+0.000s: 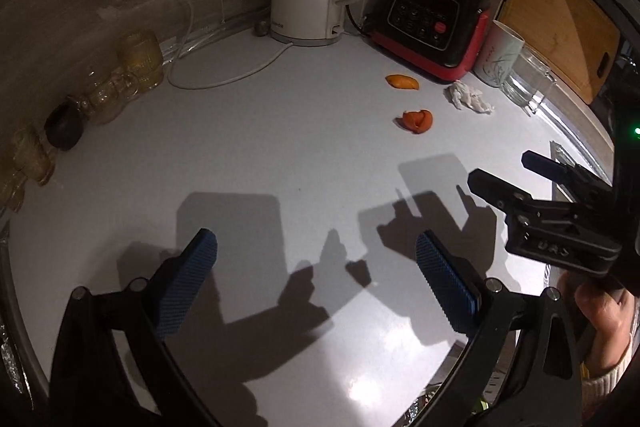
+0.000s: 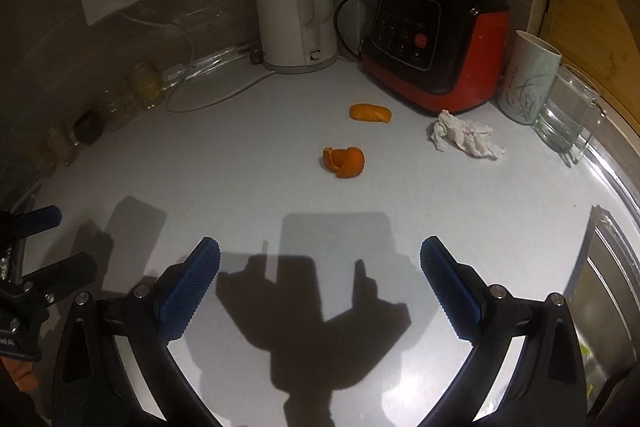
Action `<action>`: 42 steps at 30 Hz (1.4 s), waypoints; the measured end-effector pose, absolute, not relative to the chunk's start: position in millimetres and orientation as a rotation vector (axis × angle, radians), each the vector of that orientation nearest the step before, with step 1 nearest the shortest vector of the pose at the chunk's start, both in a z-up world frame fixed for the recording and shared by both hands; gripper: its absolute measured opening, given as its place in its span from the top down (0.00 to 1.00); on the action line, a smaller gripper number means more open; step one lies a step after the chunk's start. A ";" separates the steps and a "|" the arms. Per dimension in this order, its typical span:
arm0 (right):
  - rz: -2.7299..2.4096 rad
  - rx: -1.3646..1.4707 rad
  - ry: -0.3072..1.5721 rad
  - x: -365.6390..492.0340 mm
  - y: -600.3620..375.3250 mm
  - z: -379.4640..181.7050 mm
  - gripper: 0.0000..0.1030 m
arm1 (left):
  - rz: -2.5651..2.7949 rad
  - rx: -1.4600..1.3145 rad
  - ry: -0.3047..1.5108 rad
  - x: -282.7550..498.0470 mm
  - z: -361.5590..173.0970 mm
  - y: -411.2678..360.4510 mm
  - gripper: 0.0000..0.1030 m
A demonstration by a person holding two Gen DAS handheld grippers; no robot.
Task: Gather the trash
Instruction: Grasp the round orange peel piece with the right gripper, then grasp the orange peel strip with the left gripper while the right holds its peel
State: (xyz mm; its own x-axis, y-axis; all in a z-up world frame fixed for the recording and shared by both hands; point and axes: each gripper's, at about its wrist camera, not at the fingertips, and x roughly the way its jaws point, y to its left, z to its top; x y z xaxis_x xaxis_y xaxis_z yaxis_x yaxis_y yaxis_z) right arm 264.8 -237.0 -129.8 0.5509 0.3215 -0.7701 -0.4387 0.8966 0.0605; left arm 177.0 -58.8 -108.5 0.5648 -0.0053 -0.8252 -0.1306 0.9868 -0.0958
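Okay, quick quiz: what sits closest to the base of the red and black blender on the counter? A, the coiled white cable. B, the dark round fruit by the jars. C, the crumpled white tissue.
C: the crumpled white tissue lies just in front of the red and black blender, while the other two sit far off to its left.

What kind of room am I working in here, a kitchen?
Most likely a home kitchen counter: a white electric kettle and a red-and-black blender base stand against the wall, with a wooden cutting board propped to the right.
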 end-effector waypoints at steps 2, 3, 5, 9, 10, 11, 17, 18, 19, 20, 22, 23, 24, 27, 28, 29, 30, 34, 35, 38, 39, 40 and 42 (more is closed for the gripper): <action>0.443 -0.148 0.886 290.7 -226.5 -141.7 0.03 | 0.075 -0.166 0.980 190.9 -115.5 -51.9 0.08; 0.435 -0.151 0.892 302.6 -222.4 -147.5 0.03 | 0.076 -0.171 0.986 197.8 -119.0 -48.6 0.08; 0.430 -0.150 0.902 323.6 -217.4 -157.6 0.05 | 0.080 -0.173 0.993 209.8 -124.6 -43.7 0.08; 0.409 -0.168 0.925 355.3 -206.9 -176.5 0.15 | 0.089 -0.162 0.999 231.3 -132.2 -36.1 0.08; 0.403 -0.171 0.933 361.5 -205.5 -180.3 0.17 | 0.086 -0.167 1.001 236.8 -133.9 -34.4 0.08; 0.400 -0.173 0.943 366.6 -204.2 -184.0 0.23 | 0.083 -0.172 1.004 242.3 -135.3 -32.8 0.08; 0.388 -0.168 0.986 377.6 -204.5 -195.0 0.71 | 0.052 -0.173 1.007 273.7 -141.2 -32.9 0.08; 0.393 -0.159 0.986 378.0 -206.6 -194.6 0.73 | 0.042 -0.165 1.004 279.8 -142.0 -35.0 0.08; 0.396 -0.158 0.989 378.2 -207.6 -194.1 0.74 | 0.033 -0.155 1.000 286.3 -142.7 -38.4 0.08; 0.397 -0.158 0.992 378.2 -208.7 -193.7 0.75 | 0.021 -0.144 0.996 292.3 -144.3 -41.3 0.08; 0.400 -0.142 0.996 376.2 -214.2 -189.9 0.75 | -0.023 -0.120 0.985 306.3 -147.6 -48.7 0.08; 0.400 -0.131 0.996 375.6 -217.4 -187.6 0.75 | -0.056 -0.108 0.975 314.2 -149.3 -52.8 0.08; 0.397 -0.120 0.995 373.5 -221.4 -184.5 0.75 | -0.091 -0.095 0.966 321.8 -151.1 -56.1 0.08; 0.387 -0.092 0.995 364.8 -235.8 -174.8 0.75 | -0.201 -0.055 0.945 350.0 -156.1 -69.2 0.08; 0.383 -0.085 0.998 362.0 -240.1 -172.3 0.75 | -0.225 -0.037 0.940 359.4 -157.3 -74.2 0.08; 0.379 -0.080 1.001 359.5 -244.3 -170.2 0.75 | -0.261 -0.024 0.928 369.0 -157.9 -79.9 0.08; 0.373 -0.074 1.001 356.3 -249.1 -168.2 0.75 | -0.292 -0.007 0.918 378.6 -158.2 -85.7 0.08; 0.351 -0.042 1.011 347.0 -267.7 -163.8 0.75 | -0.387 0.065 0.894 415.3 -163.5 -112.2 0.08; 0.349 -0.032 1.014 345.7 -270.9 -163.5 0.75 | -0.407 0.088 0.896 425.1 -167.3 -119.4 0.11; 0.342 -0.024 1.018 338.3 -282.6 -161.6 0.74 | -0.452 0.139 0.918 448.6 -179.6 -138.1 0.22; 0.340 -0.024 1.020 335.7 -285.5 -161.4 0.74 | -0.462 0.151 0.928 455.9 -184.5 -143.0 0.24; 0.337 -0.022 1.021 333.6 -287.8 -161.2 0.74 | -0.468 0.167 0.935 462.2 -189.2 -147.6 0.25; 0.333 -0.012 1.026 329.8 -293.2 -161.5 0.74 | -0.480 0.186 0.953 472.3 -197.3 -153.2 0.28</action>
State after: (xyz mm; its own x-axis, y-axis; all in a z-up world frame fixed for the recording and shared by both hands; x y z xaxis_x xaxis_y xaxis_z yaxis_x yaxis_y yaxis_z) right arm 329.8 -293.2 -161.5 0.4724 0.2667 -0.8401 -0.2775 0.9497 0.1454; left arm 472.3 -153.2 -197.3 0.4840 -0.3112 -0.8179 0.4717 0.8800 -0.0557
